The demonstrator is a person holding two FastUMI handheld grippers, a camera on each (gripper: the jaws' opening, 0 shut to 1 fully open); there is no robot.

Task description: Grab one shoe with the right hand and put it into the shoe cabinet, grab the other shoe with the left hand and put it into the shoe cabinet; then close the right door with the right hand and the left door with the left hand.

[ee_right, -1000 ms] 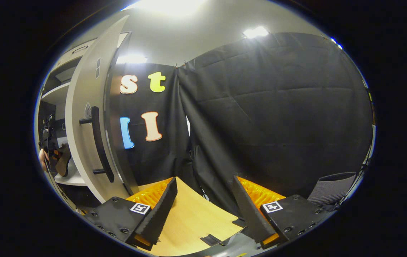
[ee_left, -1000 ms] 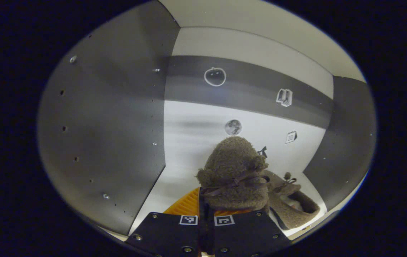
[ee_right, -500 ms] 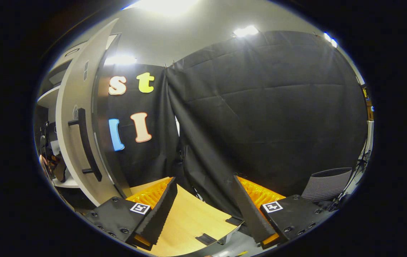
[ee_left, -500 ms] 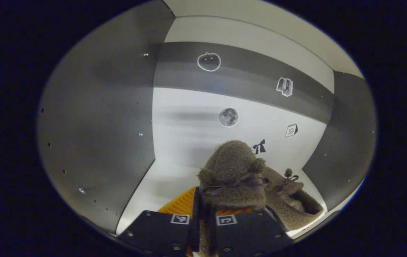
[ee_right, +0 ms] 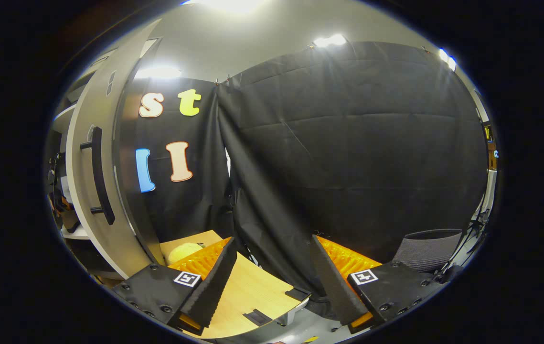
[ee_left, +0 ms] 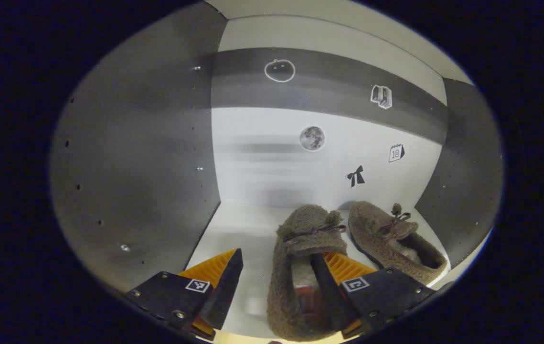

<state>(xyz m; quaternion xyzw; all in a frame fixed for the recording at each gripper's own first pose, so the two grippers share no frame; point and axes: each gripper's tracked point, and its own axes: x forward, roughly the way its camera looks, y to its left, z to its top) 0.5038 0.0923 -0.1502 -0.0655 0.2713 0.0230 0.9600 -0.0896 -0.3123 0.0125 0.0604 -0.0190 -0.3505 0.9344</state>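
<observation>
**Both shoes are in, doors come next**

Inside the grey-and-white shoe cabinet (ee_left: 147,157), two fuzzy brown shoes (ee_left: 303,267) (ee_left: 396,246) sit side by side on its shelf. The left tongs (ee_left: 274,282) are apart; one finger (ee_left: 324,282) lies inside the nearer shoe. The right tongs (ee_right: 272,282) hang apart above the light wooden surface (ee_right: 248,296), near the white right door (ee_right: 90,181). I think closing it comes next.

The left gripper view sits low and close inside the shoe cabinet (ee_left: 133,157), facing its back wall (ee_left: 272,162), with the shelf floor (ee_left: 243,229) just beyond the hand-held gripper's fingers at 6 o'clock; the right gripper view looks from outside, over the tabletop (ee_right: 248,291), towards the black cloth wall (ee_right: 348,157); the open cabinet door (ee_right: 80,157) at 9 o'clock edges the cabinet interior both views share
</observation>
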